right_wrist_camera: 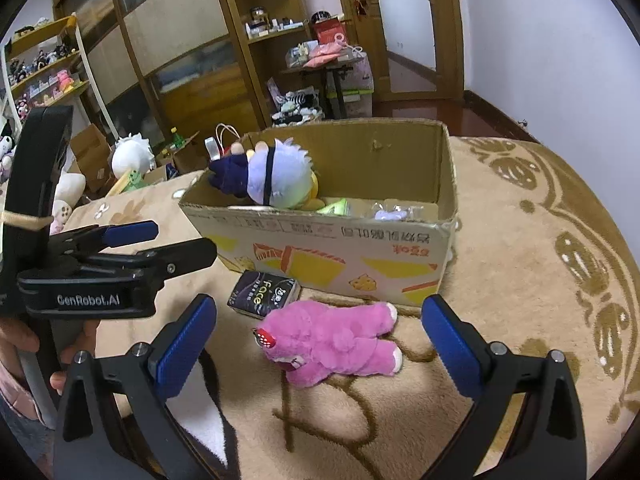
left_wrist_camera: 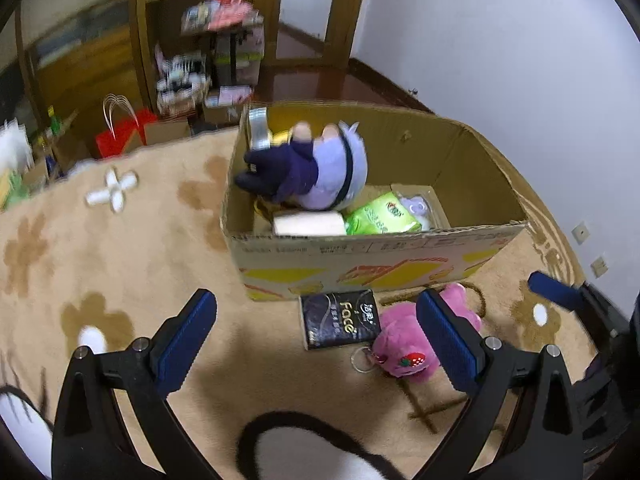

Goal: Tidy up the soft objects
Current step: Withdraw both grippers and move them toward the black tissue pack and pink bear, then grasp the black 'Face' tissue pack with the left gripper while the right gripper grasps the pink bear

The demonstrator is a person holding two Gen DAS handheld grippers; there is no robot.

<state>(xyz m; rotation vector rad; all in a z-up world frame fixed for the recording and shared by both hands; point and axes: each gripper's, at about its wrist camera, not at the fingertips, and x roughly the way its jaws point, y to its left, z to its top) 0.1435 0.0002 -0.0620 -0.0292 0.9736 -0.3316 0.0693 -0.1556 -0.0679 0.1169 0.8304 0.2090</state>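
Status: you're mostly through, by my read. The cardboard box (right_wrist_camera: 320, 240) on the beige rug (right_wrist_camera: 520, 280) already holds a purple-and-navy doll (right_wrist_camera: 266, 176), lying on its side against the box's left wall and riding high over the rest; under and beside it you've got a green tissue pack (left_wrist_camera: 382, 216), a pale roll or pack (left_wrist_camera: 310, 224), and a small lilac item (left_wrist_camera: 414, 204) toward the right. There's also something silvery at the back-left corner, but I can't tell what it is. Still outside: the pink plush (right_wrist_camera: 336, 344), lying on the rug just in front of the box's near wall, and the black tissue pack (right_wrist_camera: 264, 294), flat on the rug just beside the plush's head and close to touching the box front. So two items left, as far as the views show. Your left gripper (left_wrist_camera: 316, 328) is spread wide with nothing between the pads, hovering over the rug short of the black pack. Your right gripper (right_wrist_camera: 318, 340) is likewise wide apart and empty, and the pink plush sits framed between its fingers but not touched. The right side looks best lined up for the plush, the left for the black pack. There's plenty of free room at the box's right half for both.
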